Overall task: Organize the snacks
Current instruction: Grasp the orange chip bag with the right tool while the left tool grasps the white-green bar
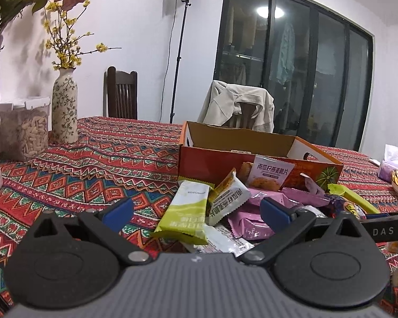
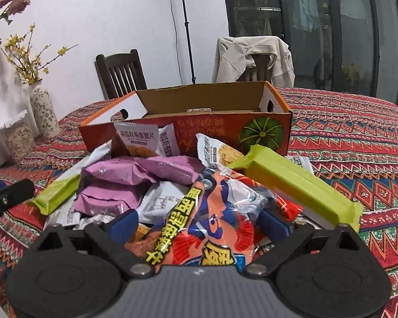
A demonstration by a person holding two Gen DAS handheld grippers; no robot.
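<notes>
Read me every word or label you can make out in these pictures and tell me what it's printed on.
"DAS": on the right gripper, along its black arm at the left view's right edge.
"南瓜籽燕麦脆片": on the white snack packet leaning on the orange cardboard box.
Red and blue snack bag: large yellow characters, upside down, unreadable.
Box's handwriting: illegible.

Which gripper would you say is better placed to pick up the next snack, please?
Right, probably: the right gripper already straddles the orange snack bag, while the left gripper hovers open at the pile's edge.

Snack pile (image 2: 156, 182) at frame centre on the surface (image 2: 358, 137); open box (image 2: 188, 129) behind it; vase (image 2: 43, 111) at left; two chairs (image 2: 119, 74) beyond.
</notes>
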